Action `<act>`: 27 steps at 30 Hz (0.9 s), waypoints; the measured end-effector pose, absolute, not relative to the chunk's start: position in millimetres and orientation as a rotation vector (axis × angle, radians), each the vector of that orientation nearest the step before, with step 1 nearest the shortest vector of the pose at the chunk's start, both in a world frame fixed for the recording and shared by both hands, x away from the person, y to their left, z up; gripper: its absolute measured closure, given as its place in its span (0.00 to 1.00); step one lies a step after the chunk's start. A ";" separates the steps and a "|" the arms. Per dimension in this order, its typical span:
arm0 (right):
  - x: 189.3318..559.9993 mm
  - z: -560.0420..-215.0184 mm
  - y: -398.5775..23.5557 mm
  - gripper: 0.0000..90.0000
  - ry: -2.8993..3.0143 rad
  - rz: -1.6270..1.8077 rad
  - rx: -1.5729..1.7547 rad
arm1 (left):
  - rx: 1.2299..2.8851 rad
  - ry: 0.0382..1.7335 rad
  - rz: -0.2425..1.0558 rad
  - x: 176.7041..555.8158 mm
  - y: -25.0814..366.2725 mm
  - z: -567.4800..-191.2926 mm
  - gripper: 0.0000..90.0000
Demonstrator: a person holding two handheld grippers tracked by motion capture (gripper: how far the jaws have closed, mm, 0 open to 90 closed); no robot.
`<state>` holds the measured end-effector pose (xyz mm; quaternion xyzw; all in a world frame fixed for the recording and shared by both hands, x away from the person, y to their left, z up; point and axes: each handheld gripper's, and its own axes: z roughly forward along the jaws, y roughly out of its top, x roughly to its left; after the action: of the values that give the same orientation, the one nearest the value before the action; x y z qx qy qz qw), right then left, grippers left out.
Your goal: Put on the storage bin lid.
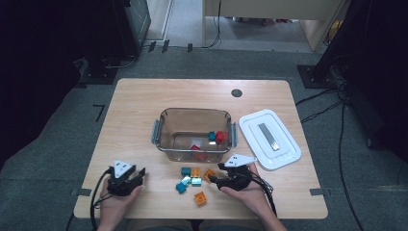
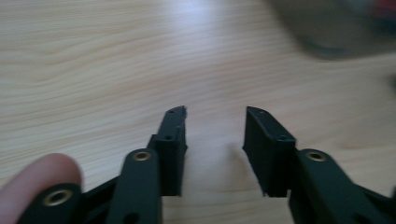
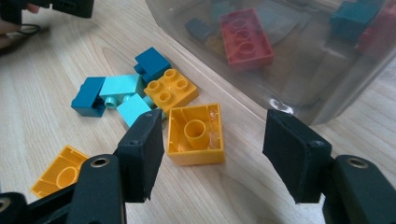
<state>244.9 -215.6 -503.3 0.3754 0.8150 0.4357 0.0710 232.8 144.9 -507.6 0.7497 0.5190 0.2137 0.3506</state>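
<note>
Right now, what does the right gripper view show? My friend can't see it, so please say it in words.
The right gripper has its two black jaws open around an upside-down orange block on the wooden table, not squeezing it. More blue and orange blocks lie just behind, and a clear plastic box with a red block inside stands beyond.

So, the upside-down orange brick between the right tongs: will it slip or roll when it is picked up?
The orange brick looks like hard, hollow plastic, so it is probably stiff and light. Its flat, square sides should not roll and give the pads parallel faces to press. The glossy walls may slip a little, so a centred squeeze seems wise.
</note>
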 end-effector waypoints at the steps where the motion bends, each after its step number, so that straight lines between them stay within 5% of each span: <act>1: 245.1 -504.1 -214.7 0.43 2.450 1.305 1.127 | 1.960 1.310 0.538 232.0 135.0 -508.5 0.71; 14: 243.2 -512.7 -204.9 0.44 2.489 1.265 1.076 | 2.047 1.138 0.479 232.1 58.2 -515.5 0.94; 21: 239.9 -513.9 -207.5 0.59 2.478 1.233 1.055 | 2.063 1.093 0.462 231.6 27.2 -516.2 0.98; 27: 237.7 -513.1 -223.5 0.62 2.462 1.208 1.079 | 2.078 1.034 0.456 231.7 -0.9 -517.5 1.00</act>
<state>237.7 -223.5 -513.1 0.3643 0.8315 0.4079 0.0973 231.7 -0.9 -517.5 0.8132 0.4046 0.1784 0.3783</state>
